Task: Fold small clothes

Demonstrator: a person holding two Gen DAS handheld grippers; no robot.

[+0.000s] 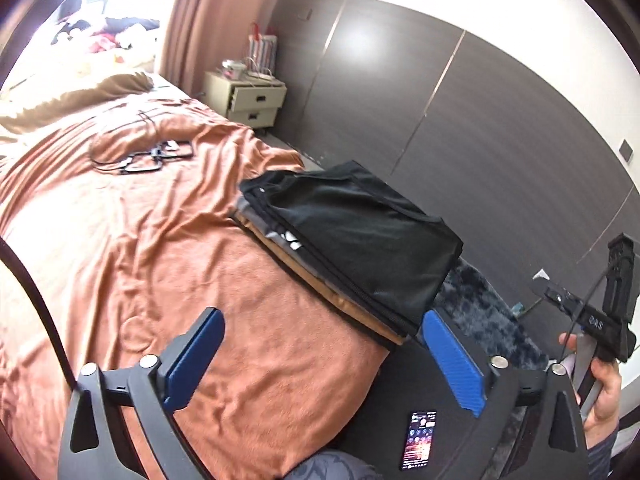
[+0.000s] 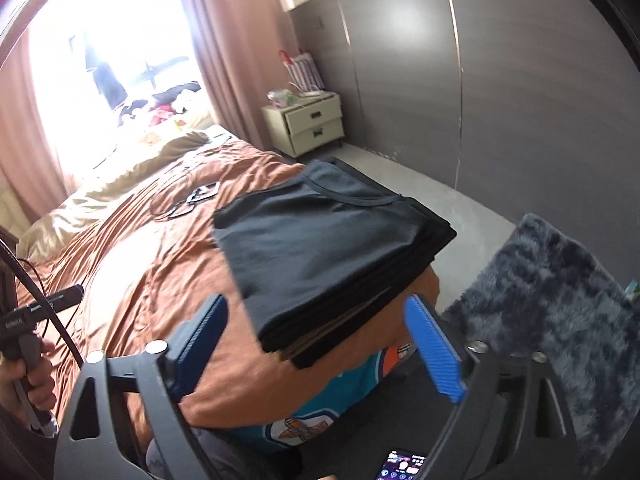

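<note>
- Your left gripper (image 1: pixel 320 344) hangs above the near edge of the bed (image 1: pixel 132 240), its blue fingers spread wide and holding nothing.
- Your right gripper (image 2: pixel 316 340) is likewise wide apart and empty, raised over the same corner.
- A neat stack of folded clothes (image 1: pixel 352 248) sits at the bed's near corner, a dark shirt on top, brown and grey layers beneath.
- No unfolded garment lies on the orange cover within reach, so the folding looks largely done.
- A teal printed cloth (image 2: pixel 320 408) shows under the bed's edge; whether it awaits folding, you cannot tell.
- A phone (image 1: pixel 418 440) glows below the grippers.
</note>
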